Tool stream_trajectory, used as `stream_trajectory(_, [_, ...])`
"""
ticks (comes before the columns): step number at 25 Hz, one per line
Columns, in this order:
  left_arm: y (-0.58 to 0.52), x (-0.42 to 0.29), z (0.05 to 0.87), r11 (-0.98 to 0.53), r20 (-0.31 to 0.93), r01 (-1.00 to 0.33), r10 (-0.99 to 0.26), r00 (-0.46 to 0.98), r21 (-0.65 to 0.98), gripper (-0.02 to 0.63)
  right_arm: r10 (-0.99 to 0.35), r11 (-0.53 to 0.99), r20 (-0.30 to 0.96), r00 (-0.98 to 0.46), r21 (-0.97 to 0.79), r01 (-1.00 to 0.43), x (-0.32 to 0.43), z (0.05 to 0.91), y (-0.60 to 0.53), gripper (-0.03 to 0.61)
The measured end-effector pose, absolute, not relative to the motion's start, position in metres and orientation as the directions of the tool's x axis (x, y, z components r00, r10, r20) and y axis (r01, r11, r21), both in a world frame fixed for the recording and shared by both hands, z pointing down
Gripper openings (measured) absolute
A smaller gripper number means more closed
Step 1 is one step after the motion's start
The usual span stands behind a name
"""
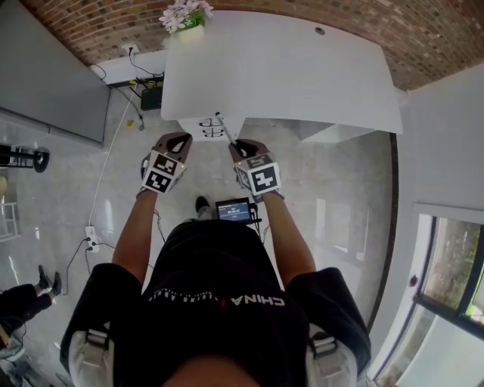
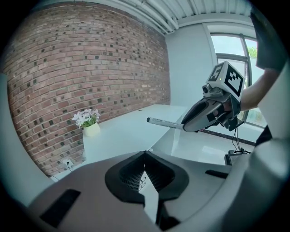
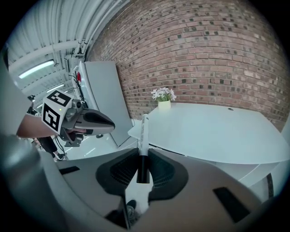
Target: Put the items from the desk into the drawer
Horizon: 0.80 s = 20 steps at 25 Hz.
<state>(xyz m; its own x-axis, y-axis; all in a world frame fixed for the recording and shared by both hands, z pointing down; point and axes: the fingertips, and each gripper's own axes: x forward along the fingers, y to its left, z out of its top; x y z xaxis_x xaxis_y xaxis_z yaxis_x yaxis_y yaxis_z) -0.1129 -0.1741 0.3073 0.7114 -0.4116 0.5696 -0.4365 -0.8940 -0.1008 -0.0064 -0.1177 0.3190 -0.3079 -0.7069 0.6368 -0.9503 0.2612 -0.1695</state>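
The right gripper (image 3: 142, 156) is clamped on a pen (image 3: 144, 136). Its dark end sits between the jaws. The white barrel projects forward past the fingertips, toward the desk (image 3: 217, 131).

The left gripper (image 2: 145, 156) is level with the right one and to its left. Its jaws are together at the tips, with nothing between them.

In the head view both grippers are just short of the near edge of the desk. The pen's free end lies over the right part of an open white drawer (image 1: 204, 128). The drawer holds small dark items too small to identify.

Surface: the desk top is white, smooth and wide. A pale pot of white flowers (image 1: 185, 19) stands at its far left corner, against the brick wall (image 2: 90, 68).

Room:
- The floor (image 1: 68, 196) is glossy grey tile, with cables and a power strip (image 1: 91, 238) at the left.
- A large grey panel (image 3: 106, 99) leans at the left.
- A window (image 1: 454, 272) is on the right.
- A small lit screen (image 1: 234, 210) sits on the floor in front of the person.
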Motion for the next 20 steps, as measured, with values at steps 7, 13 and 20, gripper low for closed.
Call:
stream_trajectory(7, [-0.169,-0.097,0.304,-0.89,0.586,-0.443,-0.419,0.694,-0.111,0.012,-0.698,0.306,0.626,-0.348,-0.178,-0.935,0.003,0.313,-0.117,0.075])
stream_trajectory(13, [-0.151,-0.083,0.317,-0.886,0.619,-0.452,-0.415,0.667,-0.105,0.012,-0.667,0.35,0.627,-0.402,-0.213,-0.912,0.014,0.329,-0.107,0.075])
stream_trajectory(20, [-0.134,-0.088,0.347,-0.883,0.639,-0.462,-0.406,0.653,-0.088,0.012,-0.631,0.369,0.629,-0.454,-0.272,-0.889,0.006,0.355,-0.107,0.075])
